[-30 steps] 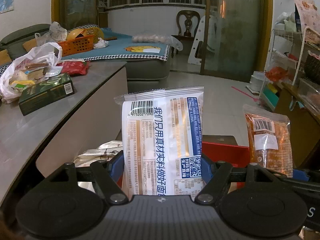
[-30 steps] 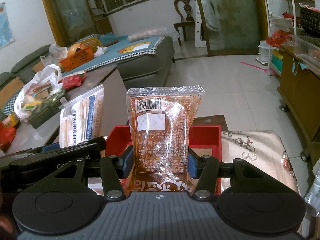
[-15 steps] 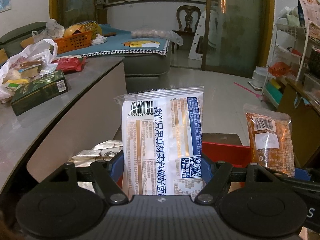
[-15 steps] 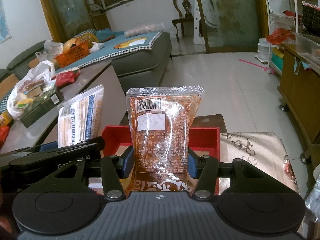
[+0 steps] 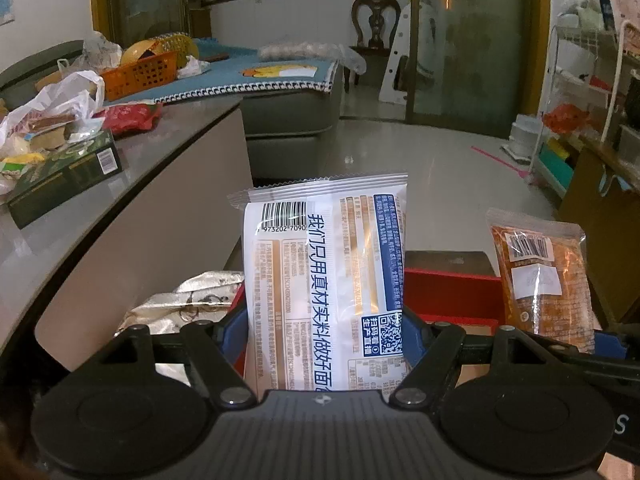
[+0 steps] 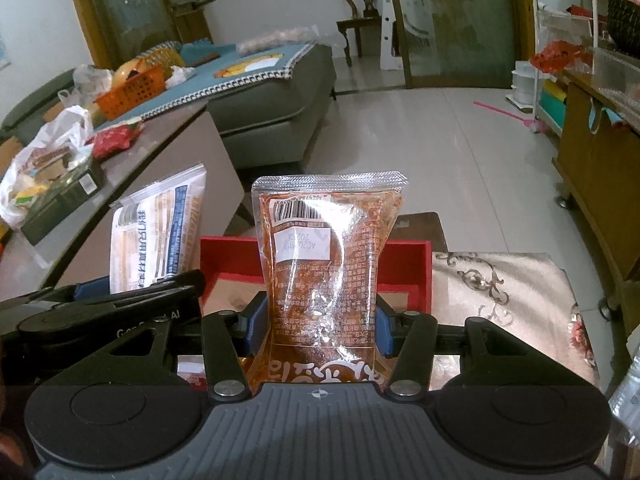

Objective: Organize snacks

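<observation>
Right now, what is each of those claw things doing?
Left gripper: closed on the white snack packet.
Right gripper: closed on the orange snack pouch.

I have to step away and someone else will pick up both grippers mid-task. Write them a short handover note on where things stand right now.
Left gripper: shut on the white and blue printed snack packet, held upright.
Right gripper: shut on the clear orange-red sauce snack pouch, also upright.
Both packets hang above the open red cardboard box, which sits on a low stand beside a beige patterned cloth.
More snacks remain on the grey table: a dark green box, a red wrapper and a white plastic bag of items.
Done: two packets picked up.
Left: probably set both in the red box, then fetch the rest.
</observation>
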